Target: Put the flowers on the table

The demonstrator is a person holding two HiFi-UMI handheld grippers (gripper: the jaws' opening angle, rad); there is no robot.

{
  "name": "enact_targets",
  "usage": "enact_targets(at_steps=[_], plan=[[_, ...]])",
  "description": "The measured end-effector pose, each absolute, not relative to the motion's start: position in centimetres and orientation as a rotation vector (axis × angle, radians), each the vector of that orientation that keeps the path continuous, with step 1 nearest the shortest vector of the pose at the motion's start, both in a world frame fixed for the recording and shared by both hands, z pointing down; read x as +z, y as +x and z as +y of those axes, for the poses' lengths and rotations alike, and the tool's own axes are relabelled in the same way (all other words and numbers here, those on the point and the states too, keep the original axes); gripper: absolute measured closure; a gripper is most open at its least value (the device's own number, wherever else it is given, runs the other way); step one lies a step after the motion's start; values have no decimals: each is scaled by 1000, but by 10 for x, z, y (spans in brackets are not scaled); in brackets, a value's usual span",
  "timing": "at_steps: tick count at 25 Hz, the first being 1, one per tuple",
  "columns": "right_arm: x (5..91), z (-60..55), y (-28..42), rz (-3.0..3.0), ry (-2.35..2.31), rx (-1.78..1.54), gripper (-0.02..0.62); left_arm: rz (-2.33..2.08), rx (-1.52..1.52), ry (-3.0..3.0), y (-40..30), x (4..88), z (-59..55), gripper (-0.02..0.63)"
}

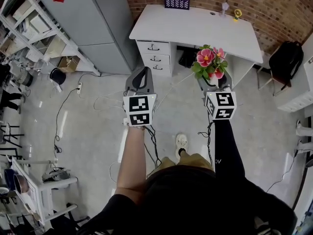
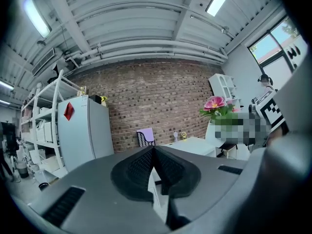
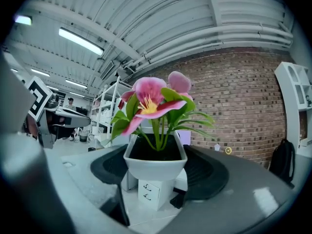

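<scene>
1. Loose floor cables [image 1: 63, 116] loop across the floor to my left and ahead. A foot could snag one on the way in, and the jolt would shake the pot.
2. My left gripper [image 1: 141, 72] has its jaws pressed together on nothing and is held out level with the other one. The risk is low, but if it drifts right it could clip the leaves.
3. My right gripper [image 1: 214, 83] is clamped on the white pot [image 3: 155, 161] by its two sides. The flowers [image 1: 210, 61] stand upright in the air over the floor, just short of the table [image 1: 195, 31]. The pot sides look smooth and the plant looks top-heavy, so a tilt or a slack squeeze could let it twist or slide out.
4. At the table's front edge, coming in too low could knock the pot base against it. Letting go before the base sits flat could tip the pot over.
5. Small items [image 1: 237, 14] stand at the table's far right corner, so I'd place the pot clear of them to avoid a knock-over.
</scene>
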State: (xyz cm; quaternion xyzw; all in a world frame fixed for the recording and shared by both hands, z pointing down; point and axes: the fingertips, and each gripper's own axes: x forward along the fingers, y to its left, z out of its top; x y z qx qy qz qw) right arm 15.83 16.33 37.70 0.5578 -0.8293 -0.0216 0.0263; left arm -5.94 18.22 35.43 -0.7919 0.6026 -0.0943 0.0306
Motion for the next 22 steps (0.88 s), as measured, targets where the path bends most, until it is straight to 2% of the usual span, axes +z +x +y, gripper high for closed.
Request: enact_targets(at_steps=[11,22], plan=[[368,34,179,-2637,1653,-68,256,1923,-270,-2414,-39,356,68,597],[374,-38,185,-2652,1621,-64,256,1921,-268,-2424,-31,358,-5,597]])
